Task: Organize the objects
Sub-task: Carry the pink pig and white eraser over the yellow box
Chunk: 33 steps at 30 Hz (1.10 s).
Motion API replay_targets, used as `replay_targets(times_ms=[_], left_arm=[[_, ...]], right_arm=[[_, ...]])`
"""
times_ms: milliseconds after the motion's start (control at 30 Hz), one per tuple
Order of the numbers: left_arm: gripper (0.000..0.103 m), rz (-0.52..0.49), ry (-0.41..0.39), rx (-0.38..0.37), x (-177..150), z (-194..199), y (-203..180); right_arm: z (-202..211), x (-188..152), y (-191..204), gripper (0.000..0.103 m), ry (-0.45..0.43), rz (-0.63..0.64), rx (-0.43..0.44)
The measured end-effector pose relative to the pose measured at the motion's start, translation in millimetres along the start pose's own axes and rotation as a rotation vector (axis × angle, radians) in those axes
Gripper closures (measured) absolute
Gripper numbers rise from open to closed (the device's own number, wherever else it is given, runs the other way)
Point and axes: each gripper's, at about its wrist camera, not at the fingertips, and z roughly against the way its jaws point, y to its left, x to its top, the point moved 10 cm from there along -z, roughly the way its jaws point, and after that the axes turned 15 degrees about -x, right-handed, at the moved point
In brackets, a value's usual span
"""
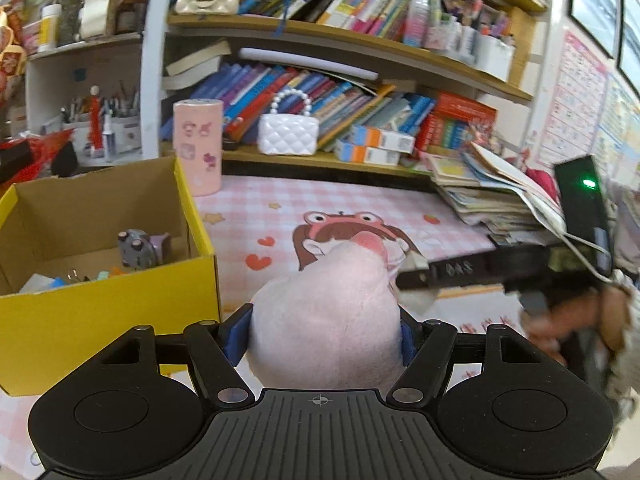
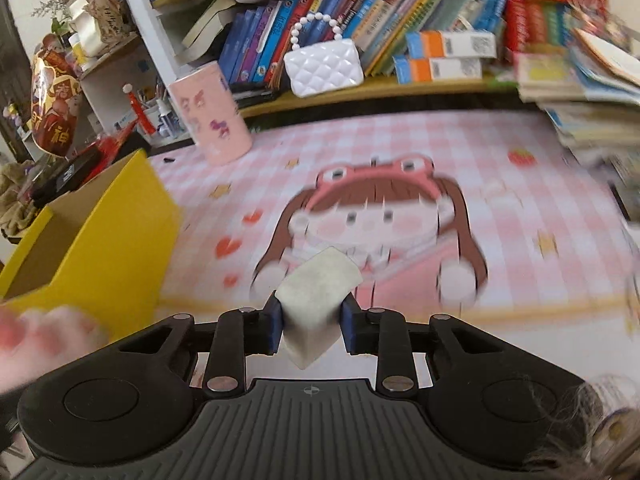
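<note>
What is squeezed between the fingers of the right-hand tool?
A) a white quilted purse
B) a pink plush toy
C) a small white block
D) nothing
C: in the right wrist view, the blue fingers press on both sides of a small white block, held above the pink checked mat.

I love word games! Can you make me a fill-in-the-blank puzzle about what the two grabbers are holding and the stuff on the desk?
1. The left gripper squeezes a soft ____ plush toy.
2. The right gripper holds a small ____ block.
3. The cardboard box is ____ outside.
4. The white quilted purse has a handle of ____.

Missing words: pink; white; yellow; beads
</note>
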Motion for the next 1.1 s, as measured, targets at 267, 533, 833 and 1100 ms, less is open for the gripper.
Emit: replay_targets(times_ms=[267,533,833,1100], left_arm=[[0.033,-0.018,-0.004,-0.053,-21.1,39.1,5.5],[0.033,0.022,-0.003,-0.008,-54.8,91.3,31.2],[0.033,0.076,-0.031,0.105,-80.7,155.9,73.2],[0.033,0.074,-0.120,0.174,-69.1,193.7,97.7]], right_arm=[[48.6,-60.7,29.7,0.078,0.015,-0.054,-0.067],[79.0,-105.2,91.4,0.078,0.027,0.011,-0.033],[98.0,-141.2,176.1,0.078,0.036,0.100,0.067],[110.8,-137.6,228.0,0.078,-0.007,0.167,0.134]])
